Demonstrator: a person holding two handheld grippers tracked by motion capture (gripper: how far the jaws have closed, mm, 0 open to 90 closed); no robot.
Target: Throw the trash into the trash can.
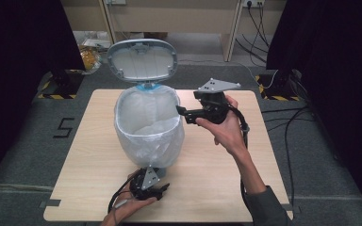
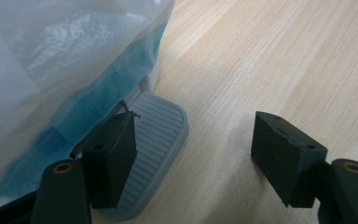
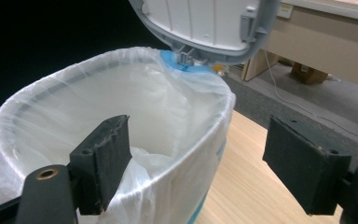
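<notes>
Pedal bin (image 1: pixel 148 127) lined with a white plastic bag (image 3: pixel 121 107) stands on the tabletop (image 1: pixel 207 179), its lid (image 1: pixel 142 59) raised upright. Left gripper (image 1: pixel 147 184) sits low at the bin's near foot, fingers (image 2: pixel 112 158) spread, one resting on the grey foot pedal (image 2: pixel 156 144). Right gripper (image 1: pixel 188 113) hovers at the bin's right rim, fingers (image 3: pixel 105 161) released and empty, one above the bag's opening.

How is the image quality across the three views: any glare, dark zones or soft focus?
High view: even light on the table, black curtains at both sides, slightly soft. Left gripper view: bin liner glares white, pedal sharp, near jaws soft. Right gripper view: liner rim bright, background upper left black, lid cut off by the frame.
</notes>
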